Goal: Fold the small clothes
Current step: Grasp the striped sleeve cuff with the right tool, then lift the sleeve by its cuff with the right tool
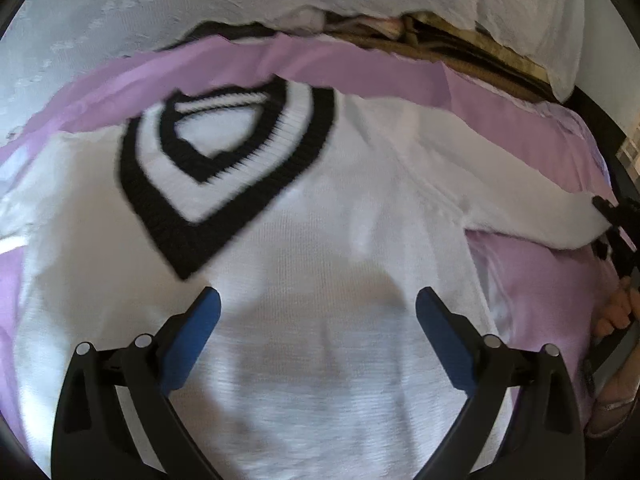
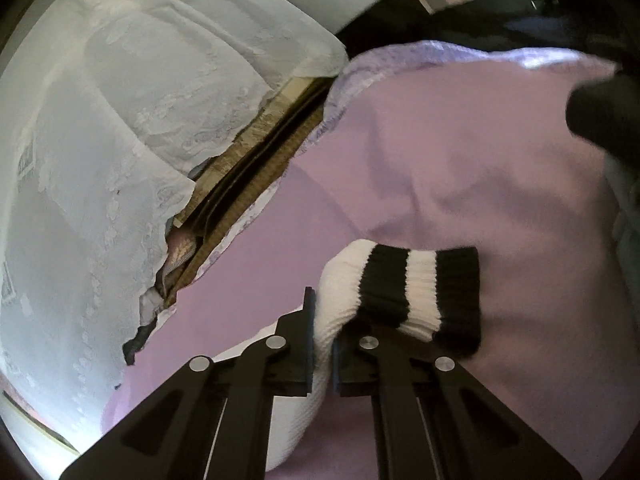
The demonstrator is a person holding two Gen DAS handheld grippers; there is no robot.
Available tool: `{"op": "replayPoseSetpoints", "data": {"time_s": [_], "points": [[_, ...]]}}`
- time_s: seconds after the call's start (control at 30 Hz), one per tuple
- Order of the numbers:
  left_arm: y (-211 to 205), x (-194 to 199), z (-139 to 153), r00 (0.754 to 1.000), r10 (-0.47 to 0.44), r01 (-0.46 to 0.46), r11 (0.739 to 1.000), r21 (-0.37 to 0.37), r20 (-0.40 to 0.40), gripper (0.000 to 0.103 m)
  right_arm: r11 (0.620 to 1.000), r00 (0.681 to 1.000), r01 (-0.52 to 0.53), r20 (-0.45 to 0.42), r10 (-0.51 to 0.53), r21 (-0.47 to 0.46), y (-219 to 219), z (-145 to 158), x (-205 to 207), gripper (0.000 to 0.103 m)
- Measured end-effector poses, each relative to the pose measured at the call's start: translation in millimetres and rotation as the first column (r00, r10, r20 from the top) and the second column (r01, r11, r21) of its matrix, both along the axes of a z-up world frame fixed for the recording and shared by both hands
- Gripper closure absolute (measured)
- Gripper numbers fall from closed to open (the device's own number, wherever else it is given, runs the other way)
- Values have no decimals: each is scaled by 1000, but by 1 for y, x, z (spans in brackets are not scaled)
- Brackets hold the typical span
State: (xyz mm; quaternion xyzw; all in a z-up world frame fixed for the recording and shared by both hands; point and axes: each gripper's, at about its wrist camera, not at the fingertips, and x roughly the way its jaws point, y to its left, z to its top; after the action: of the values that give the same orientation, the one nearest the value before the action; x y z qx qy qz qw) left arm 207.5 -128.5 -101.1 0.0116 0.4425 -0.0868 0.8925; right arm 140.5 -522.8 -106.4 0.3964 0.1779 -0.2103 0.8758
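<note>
White knitted sweater (image 1: 320,216) with a black-striped V-neck lies spread flat on the lilac bedsheet (image 1: 520,128), its collar toward the far edge by the white lace cover (image 1: 160,0). Only the left wrist view shows its body, with the left gripper (image 1: 318,300) fingers wide apart above it, holding nothing. Only the right wrist view shows the right gripper (image 2: 322,320) fingers clamped on the sleeve beside the black-and-white striped cuff (image 2: 420,292).

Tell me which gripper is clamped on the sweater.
The right gripper: its jaws pinch the striped sleeve cuff. The left gripper hangs open above the sweater body.
</note>
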Motion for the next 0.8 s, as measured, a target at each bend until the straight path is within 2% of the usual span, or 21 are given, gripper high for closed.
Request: {"op": "replayPoseSetpoints", "data": {"time_s": [0.07, 0.17, 0.23, 0.3, 0.4, 0.43, 0.47, 0.53, 0.57, 0.6, 0.7, 0.8], "points": [[11, -2, 10, 999, 24, -25, 999, 25, 35, 7, 999, 1000, 1, 1, -1, -41, 4, 6, 0, 96], [37, -1, 24, 995, 65, -69, 996, 53, 79, 7, 999, 1000, 10, 10, -10, -47, 3, 8, -3, 96], [56, 3, 27, 992, 83, -94, 988, 120, 93, 7, 999, 1000, 12, 21, -11, -48, 4, 11, -5, 96], [83, 7, 23, 988, 117, -136, 969, 208, 103, 7, 998, 999, -2, 33, 4, -62, 8, 16, -4, 96], [118, 13, 12, 982, 159, -182, 947, 264, 107, 7, 993, 997, -46, 52, 51, -109, 22, 29, -1, 97], [133, 16, 3, 978, 182, -203, 944, 259, 104, 7, 992, 996, -60, 58, 67, -114, 26, 33, 0, 97], [147, 20, -7, 974, 212, -225, 949, 221, 83, 7, 991, 995, -73, 66, 81, -116, 30, 37, 0, 97], [169, 31, -17, 968, 250, -248, 966, 77, -17, 6, 988, 991, -101, 78, 110, -114, 39, 44, 1, 97], [176, 32, -13, 964, 267, -266, 963, 31, -10, 6, 988, 989, -113, 81, 122, -110, 43, 46, 1, 97], [176, 34, -13, 961, 276, -276, 961, 25, 6, 6, 986, 987, -126, 84, 135, -107, 48, 48, 2, 97], [166, 36, -13, 965, 260, -261, 962, 80, 26, 6, 978, 980, -170, 84, 180, -118, 64, 54, 6, 97], [161, 38, -13, 966, 255, -257, 961, 98, 37, 6, 967, 971, -213, 84, 226, -141, 81, 60, 10, 97]]}}
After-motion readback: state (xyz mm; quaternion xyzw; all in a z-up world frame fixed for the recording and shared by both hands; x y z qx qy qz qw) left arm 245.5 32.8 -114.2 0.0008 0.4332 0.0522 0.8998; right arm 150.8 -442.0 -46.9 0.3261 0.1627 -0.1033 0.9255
